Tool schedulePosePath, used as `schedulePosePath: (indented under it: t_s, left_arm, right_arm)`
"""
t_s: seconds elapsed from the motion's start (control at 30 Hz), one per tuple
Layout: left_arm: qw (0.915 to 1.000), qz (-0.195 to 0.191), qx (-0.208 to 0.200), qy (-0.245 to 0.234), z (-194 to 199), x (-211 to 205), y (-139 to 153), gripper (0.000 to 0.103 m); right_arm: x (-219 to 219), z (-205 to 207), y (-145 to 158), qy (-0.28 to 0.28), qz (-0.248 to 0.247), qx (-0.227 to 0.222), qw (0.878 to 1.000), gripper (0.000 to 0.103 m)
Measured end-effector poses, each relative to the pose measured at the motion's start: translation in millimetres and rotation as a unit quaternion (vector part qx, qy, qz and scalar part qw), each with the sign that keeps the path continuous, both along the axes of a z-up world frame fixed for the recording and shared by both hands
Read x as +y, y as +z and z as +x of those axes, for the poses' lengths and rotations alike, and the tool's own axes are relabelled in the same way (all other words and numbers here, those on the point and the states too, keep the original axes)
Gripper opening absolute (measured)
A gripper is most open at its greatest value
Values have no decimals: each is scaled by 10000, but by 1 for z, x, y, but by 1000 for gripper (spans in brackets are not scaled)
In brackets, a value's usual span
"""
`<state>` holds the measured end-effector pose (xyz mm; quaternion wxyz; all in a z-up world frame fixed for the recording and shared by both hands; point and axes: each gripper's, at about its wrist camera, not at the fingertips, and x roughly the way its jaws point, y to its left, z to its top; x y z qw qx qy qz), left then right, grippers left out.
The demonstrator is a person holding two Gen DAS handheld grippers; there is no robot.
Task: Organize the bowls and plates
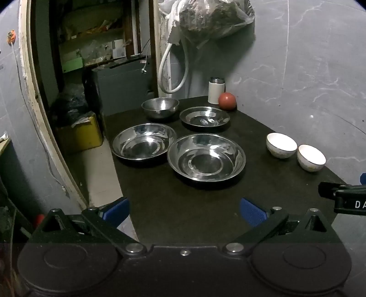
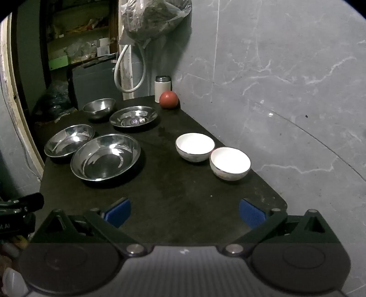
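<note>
Three steel plates lie on the dark table (image 1: 173, 205): a near one (image 1: 206, 160) (image 2: 105, 156), a left one (image 1: 144, 143) (image 2: 69, 140) and a far one (image 1: 204, 117) (image 2: 133, 115). A steel bowl (image 1: 160, 107) (image 2: 99, 107) stands behind them. Two white ceramic bowls (image 1: 281, 145) (image 1: 311, 157) sit side by side at the right, also in the right wrist view (image 2: 195, 147) (image 2: 230, 163). My left gripper (image 1: 184, 211) is open and empty over the table's near edge. My right gripper (image 2: 184, 211) is open and empty, in front of the white bowls.
A red-orange ball (image 1: 227, 101) (image 2: 168, 99) and a white flask (image 1: 216, 90) (image 2: 162, 88) stand at the table's far corner by the grey marble wall. A bag (image 1: 205, 20) and a white hose (image 1: 173, 68) hang behind. A yellow box (image 1: 80, 134) sits on the floor left.
</note>
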<state>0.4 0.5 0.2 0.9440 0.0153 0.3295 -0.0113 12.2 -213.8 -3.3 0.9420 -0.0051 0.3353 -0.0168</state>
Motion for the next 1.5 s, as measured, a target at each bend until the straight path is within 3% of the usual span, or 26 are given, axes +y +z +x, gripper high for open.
schedulePosePath:
  t_s: [1.5]
  left_arm:
    - [9998, 154, -140, -12, -12, 0, 3, 102]
  right_arm:
    - [-3, -8, 3, 16, 39, -80, 10000, 103]
